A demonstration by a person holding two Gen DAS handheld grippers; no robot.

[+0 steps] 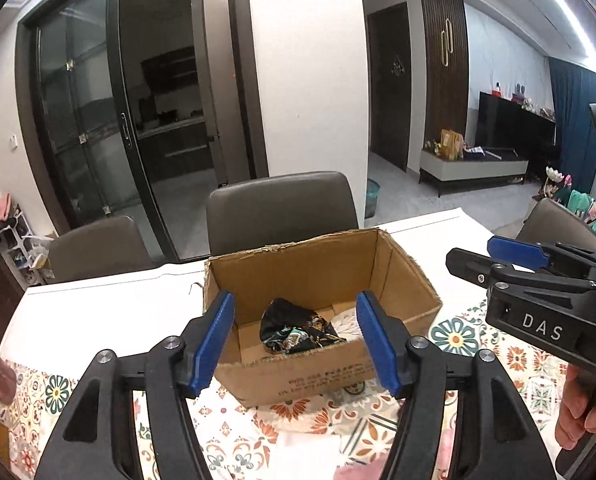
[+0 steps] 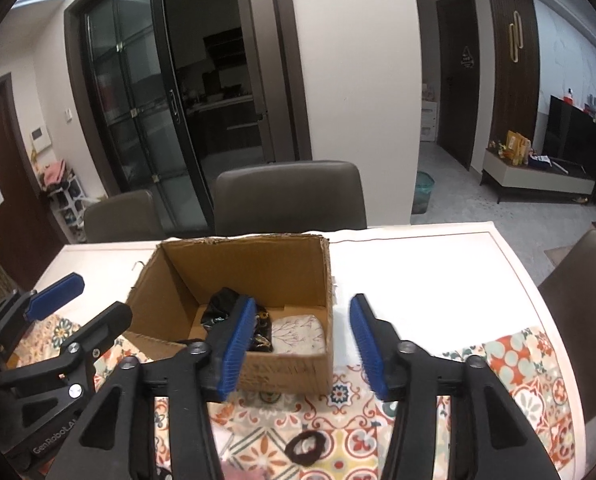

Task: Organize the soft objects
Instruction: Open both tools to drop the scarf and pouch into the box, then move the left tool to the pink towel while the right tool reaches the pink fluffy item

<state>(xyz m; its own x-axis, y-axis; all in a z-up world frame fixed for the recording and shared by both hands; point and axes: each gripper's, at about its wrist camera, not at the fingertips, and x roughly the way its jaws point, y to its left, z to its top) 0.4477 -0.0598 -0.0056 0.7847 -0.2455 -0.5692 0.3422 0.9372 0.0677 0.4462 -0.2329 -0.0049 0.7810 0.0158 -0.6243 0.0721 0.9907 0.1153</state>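
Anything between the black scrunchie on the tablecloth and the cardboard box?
Right wrist view: only patterned tablecloth lies between black scrunchie and cardboard box.

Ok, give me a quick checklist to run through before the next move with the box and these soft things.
1. Left gripper open, nothing between the pads: ok.
2. Right gripper open and empty: ok.
3. Dark scarf lying inside the cardboard box: ok.
4. Pale folded cloth inside the box beside the scarf: ok.
5. Black hair tie still out on the patterned tablecloth: not ok.
6. Other soft things left nearer the person: cannot tell.
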